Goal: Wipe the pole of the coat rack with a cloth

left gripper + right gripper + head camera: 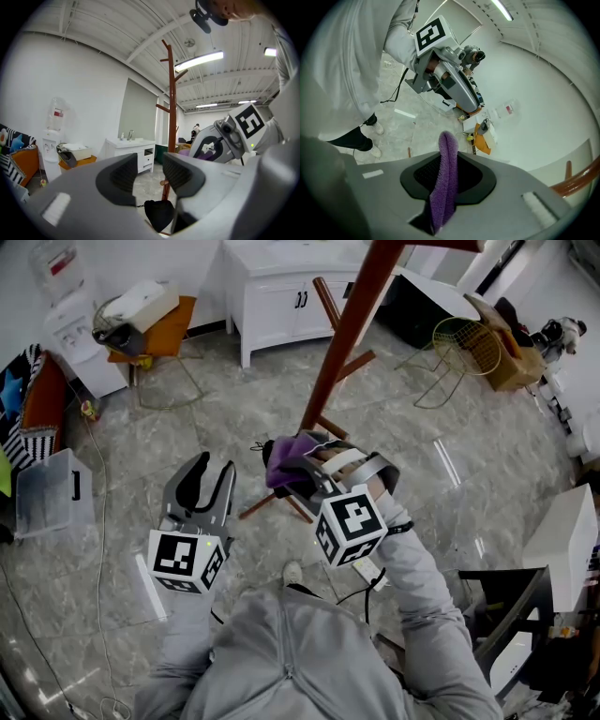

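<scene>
Fingers (423,174) of the right gripper (302,463) are pinched shut on a purple terry cloth (446,178), its folded edge standing proud of the pads. Left gripper (208,486) fingers (125,174) are parted, nothing between them. Cloth sits low beside the reddish-brown coat rack pole (342,343), just above its splayed feet (261,507); contact unclear. Pole is smooth and slim, with no wipe marks visible. Probably mid-task, upper length likely left to do.

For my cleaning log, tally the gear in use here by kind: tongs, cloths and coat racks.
Tongs: 2 (left tongs open and empty, right tongs shut)
Cloth: 1 (purple cloth, pinched in the right tongs)
Coat rack: 1 (brown coat rack)
Total: 4
</scene>
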A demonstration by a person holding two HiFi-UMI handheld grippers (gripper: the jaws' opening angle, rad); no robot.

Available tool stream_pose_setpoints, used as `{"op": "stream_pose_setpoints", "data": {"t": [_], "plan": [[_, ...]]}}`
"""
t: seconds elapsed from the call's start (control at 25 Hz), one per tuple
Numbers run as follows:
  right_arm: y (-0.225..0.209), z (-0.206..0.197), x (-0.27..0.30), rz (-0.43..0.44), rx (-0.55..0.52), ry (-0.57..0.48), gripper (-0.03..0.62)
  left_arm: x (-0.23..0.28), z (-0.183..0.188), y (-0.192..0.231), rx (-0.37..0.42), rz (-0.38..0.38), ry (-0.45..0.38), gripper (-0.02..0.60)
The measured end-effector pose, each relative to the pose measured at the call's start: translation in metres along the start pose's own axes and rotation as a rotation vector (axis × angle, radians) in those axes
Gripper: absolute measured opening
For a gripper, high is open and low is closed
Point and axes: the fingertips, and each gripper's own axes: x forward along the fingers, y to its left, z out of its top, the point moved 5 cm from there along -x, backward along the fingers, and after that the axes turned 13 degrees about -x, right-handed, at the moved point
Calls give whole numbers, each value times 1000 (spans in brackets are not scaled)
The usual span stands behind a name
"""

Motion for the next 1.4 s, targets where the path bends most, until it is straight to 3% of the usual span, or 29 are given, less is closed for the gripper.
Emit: {"op": "stream_pose_setpoints", "data": {"t": [0.16, 0.52, 0.64, 0.8, 1.04, 1.4], "plan": [[14, 10, 1, 11, 69, -38, 67, -3, 2, -1, -1, 0, -3, 170], [58, 13, 7, -43, 417, -91, 67, -9, -2, 5, -1, -5, 10, 170], [67, 3, 6, -114, 515, -61, 67, -9, -5, 4, 1, -12, 17, 170], [61, -11, 0, -293, 613, 3, 67, -10, -4, 5, 5, -18, 26, 170], [25, -20, -8, -541, 594, 66, 67, -15, -6, 6, 9, -11, 36, 170], [-38, -31, 1, -761, 457, 122, 67, -27, -8, 18, 0, 47, 41, 170]]}}
